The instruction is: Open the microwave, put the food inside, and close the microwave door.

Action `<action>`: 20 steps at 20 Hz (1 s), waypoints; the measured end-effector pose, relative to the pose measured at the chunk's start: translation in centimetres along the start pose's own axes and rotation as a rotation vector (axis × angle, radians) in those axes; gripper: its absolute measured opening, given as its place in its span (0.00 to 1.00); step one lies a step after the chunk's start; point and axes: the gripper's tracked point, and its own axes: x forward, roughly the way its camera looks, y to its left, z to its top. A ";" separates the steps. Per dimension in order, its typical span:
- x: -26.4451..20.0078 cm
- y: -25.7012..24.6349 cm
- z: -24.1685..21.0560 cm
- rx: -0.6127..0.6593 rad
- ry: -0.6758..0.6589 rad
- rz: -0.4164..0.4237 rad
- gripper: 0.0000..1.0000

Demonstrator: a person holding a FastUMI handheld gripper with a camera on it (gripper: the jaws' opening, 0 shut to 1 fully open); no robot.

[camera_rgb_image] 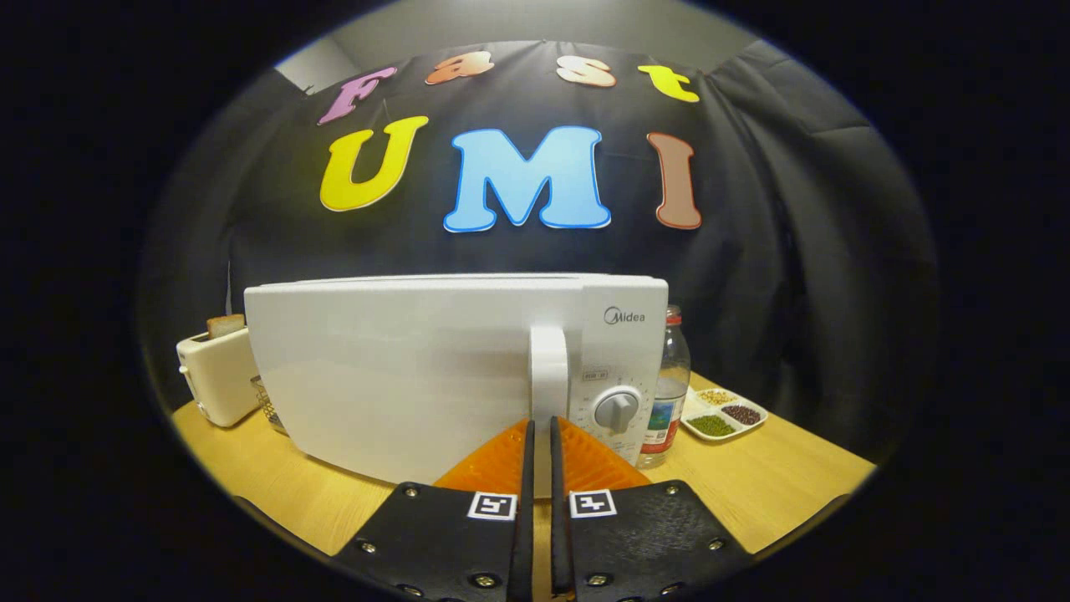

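Observation:
A white microwave (401, 376) stands on the wooden table (251, 472) with its door closed. Its upright white handle (549, 368) runs down the door's right side, next to a control panel with a grey dial (617, 410). My gripper (541, 425) is shut, with only a thin slit between the fingers and nothing held in it. The tips sit right in front of the handle's lower end, hiding the bottom of it. I cannot tell whether they touch the handle.
A cream toaster (219, 376) with a slice of bread in it stands left of the microwave. A bit of wire mesh (266, 403) shows between them. A plastic bottle (670, 393) and a white divided tray of beans (723, 415) sit to the right.

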 end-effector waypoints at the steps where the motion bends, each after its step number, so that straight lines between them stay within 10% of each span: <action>1: 0.4 0.6 0.1 0.005 0.002 0.020 0.09; 20: 0.7 2.9 1.6 -0.018 0.018 0.068 0.02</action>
